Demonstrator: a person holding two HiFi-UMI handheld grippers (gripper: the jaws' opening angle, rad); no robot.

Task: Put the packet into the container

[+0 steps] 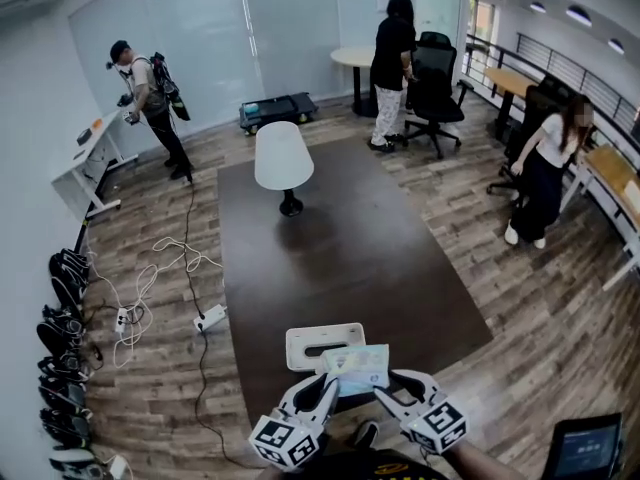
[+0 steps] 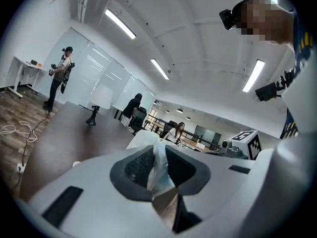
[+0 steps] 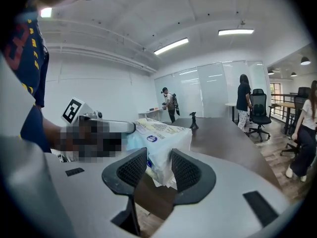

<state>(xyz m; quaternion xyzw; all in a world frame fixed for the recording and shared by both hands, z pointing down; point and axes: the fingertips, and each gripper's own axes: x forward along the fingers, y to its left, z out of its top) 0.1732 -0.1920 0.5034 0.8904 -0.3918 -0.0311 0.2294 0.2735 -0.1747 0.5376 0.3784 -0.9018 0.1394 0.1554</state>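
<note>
Closest to the viewer, 2 hand-held grippers hold 1 packet between them. The left hand-held gripper [image 1: 328, 386] [image 2: 157, 158] pinches the packet's left edge, with thin pale plastic pressed between its dark ribbed pads. The right hand-held gripper [image 1: 384, 389] [image 3: 159, 168] is clamped on the packet's right side. The packet [image 1: 357, 368] [image 2: 159, 163] [image 3: 163, 138] is pale blue-white with print on it. It hangs in the air and overlaps the near right corner of a white container [image 1: 300, 343], which sits on the near end of a long dark brown table [image 1: 350, 238]. Farther along the table stands a white panel on a black stand [image 1: 283, 160]. To the left, cables [image 1: 150, 278] lie on the wood floor. At the far end of the room, 3 people stand well apart beside desks and office chairs.
</note>
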